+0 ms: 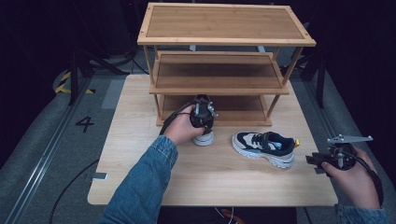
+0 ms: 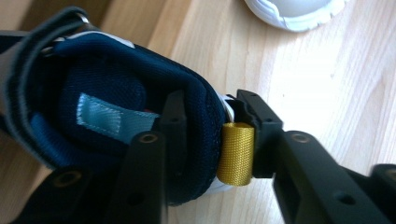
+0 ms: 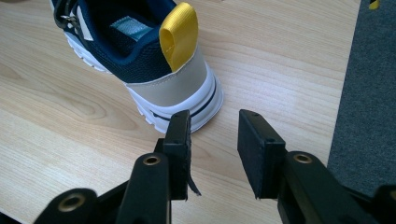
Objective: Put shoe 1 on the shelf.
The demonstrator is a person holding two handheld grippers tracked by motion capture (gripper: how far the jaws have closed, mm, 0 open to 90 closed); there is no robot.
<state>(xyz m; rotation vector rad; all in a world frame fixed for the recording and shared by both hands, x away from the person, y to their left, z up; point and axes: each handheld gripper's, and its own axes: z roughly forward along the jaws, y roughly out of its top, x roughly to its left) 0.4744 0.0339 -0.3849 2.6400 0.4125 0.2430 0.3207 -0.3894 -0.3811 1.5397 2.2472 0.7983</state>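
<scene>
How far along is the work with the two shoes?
Done: nothing; the rack stands bare. In hand: the left gripper straddles the heel of one shoe on the table. Left: the other shoe, lying before the open right gripper, and shelving both, probably.

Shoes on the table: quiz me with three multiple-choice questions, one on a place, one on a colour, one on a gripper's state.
1. Where does the shoe at the left gripper stand?
A. on the rack's top shelf
B. on the table, in front of the rack
C. on the floor

2. What colour is the heel loop?
A. red
B. yellow
C. green

3. How is the right gripper?
A. shut on a shoe
B. shut on a cable
C. open, nothing between its jaws

Answers:
1 B, its white sole rests on the table just before the rack.
2 B, the loop is bright yellow in both gripper views.
3 C, bare tabletop shows between the jaws.
</scene>
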